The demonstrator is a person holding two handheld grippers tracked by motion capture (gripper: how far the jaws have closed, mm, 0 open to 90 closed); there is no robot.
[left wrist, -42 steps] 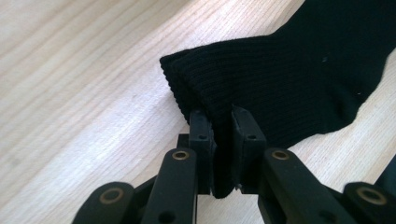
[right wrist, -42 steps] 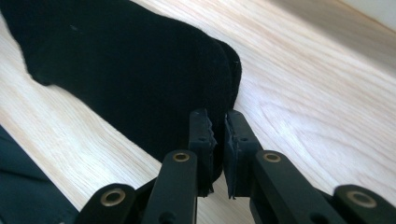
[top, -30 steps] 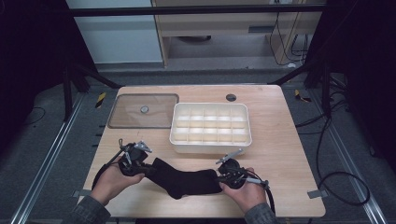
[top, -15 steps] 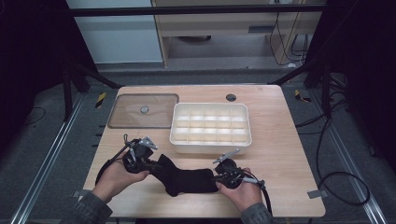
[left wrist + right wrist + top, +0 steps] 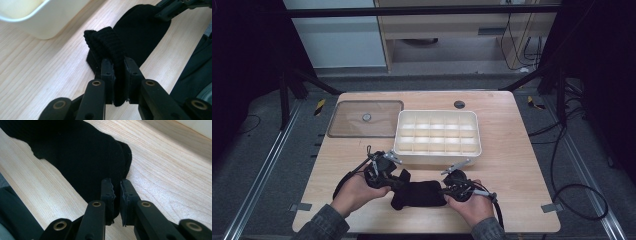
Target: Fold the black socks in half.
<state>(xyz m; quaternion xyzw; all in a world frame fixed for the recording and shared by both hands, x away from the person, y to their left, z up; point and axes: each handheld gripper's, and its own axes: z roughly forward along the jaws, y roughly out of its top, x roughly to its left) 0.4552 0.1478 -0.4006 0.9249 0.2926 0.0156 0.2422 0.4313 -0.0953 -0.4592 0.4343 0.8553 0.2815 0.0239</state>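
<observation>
1. Black knit sock (image 5: 418, 194) lies on the wooden table (image 5: 512, 160) near its front edge, just in front of the white compartment tray (image 5: 437, 137). Its long axis runs across the table, from your left tongs (image 5: 398, 176) to your right tongs (image 5: 446, 189).
2. You have the sock folded: it looks short and thick, with a ribbed cuff end bunched up at the left.
3. Your left tongs are clamped on that ribbed fold (image 5: 110, 42), which stands up between the jaws in the left gripper view.
4. Your right tongs (image 5: 116, 187) are pinched on the sock's other end, flat against the table.
5. From above you also see the clear lid (image 5: 364, 119) lying left of the tray; the gripper views show the knit texture and the wood grain instead.
</observation>
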